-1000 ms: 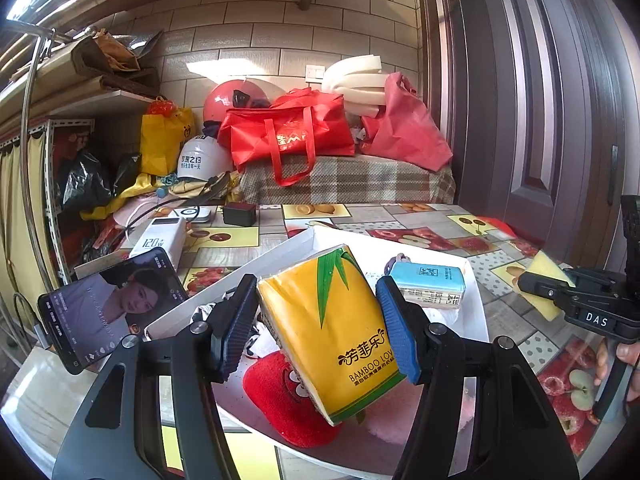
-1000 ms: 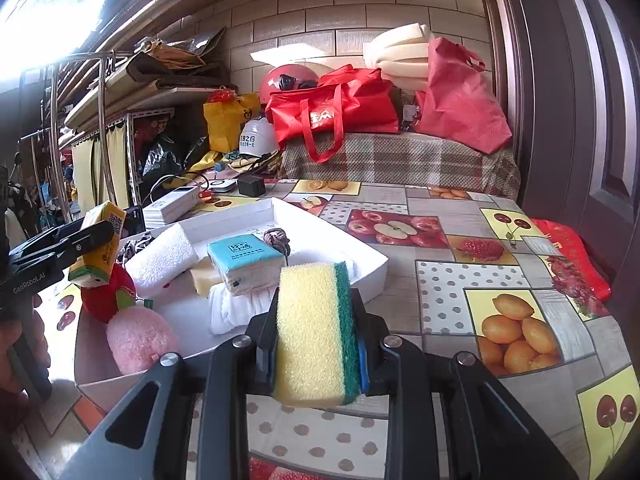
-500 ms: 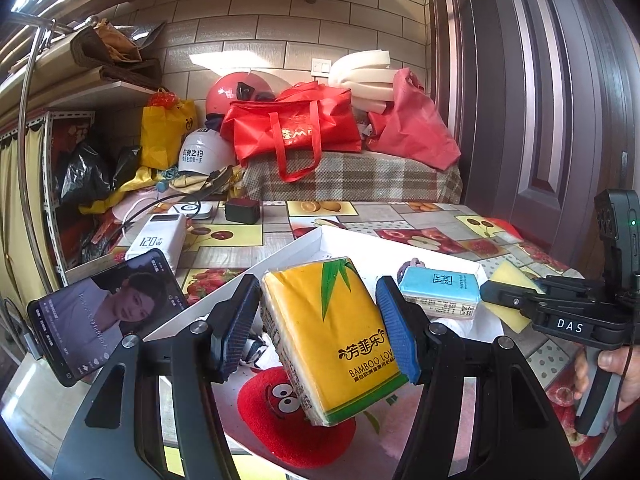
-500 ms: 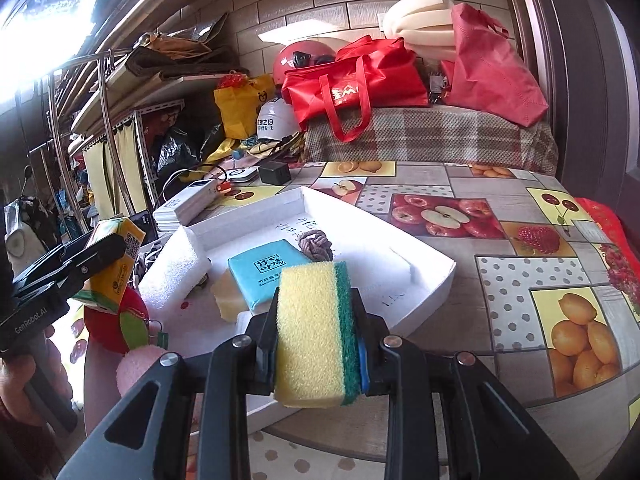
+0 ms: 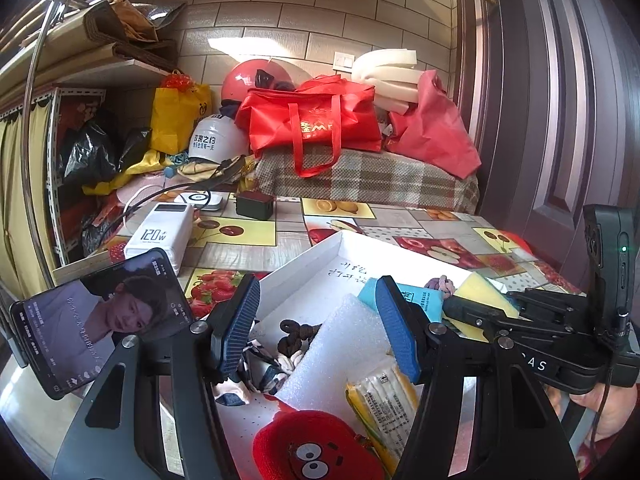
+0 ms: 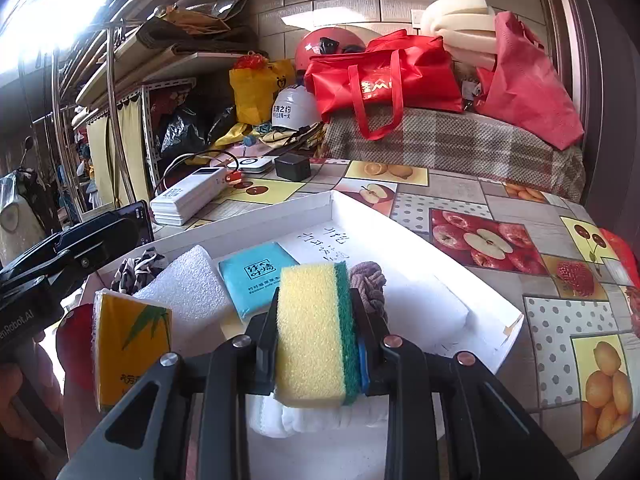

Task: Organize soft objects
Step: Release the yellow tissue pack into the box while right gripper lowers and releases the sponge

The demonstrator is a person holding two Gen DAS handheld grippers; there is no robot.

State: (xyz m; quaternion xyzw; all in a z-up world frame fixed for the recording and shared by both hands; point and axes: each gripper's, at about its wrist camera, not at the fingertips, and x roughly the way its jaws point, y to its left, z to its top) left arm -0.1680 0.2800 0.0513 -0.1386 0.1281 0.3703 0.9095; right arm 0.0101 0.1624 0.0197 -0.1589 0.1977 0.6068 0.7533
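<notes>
My left gripper (image 5: 316,330) stands open over the white tray (image 5: 348,240), with nothing between its blue pads. Below it lie a yellow tissue pack (image 5: 380,404), a white foam block (image 5: 340,348) and a red plush apple (image 5: 312,444). In the right wrist view the yellow pack (image 6: 132,344) stands at the tray's near left. My right gripper (image 6: 316,320) is shut on a yellow-and-green sponge (image 6: 316,332), held above the tray's (image 6: 400,220) near part, over a white towel (image 6: 320,416). A blue tissue pack (image 6: 256,276) and a brown knotted tie (image 6: 368,280) lie just beyond.
A phone (image 5: 100,320) showing a video leans at the left table edge. A white power bank (image 5: 160,236) and a black charger (image 5: 254,206) sit behind the tray. Red bags (image 5: 312,120) and helmets crowd the back. A hand (image 5: 608,412) holds the right gripper.
The yellow tissue pack has left my left gripper's pads and now lies in the tray. My right gripper has carried the sponge leftward over the tray.
</notes>
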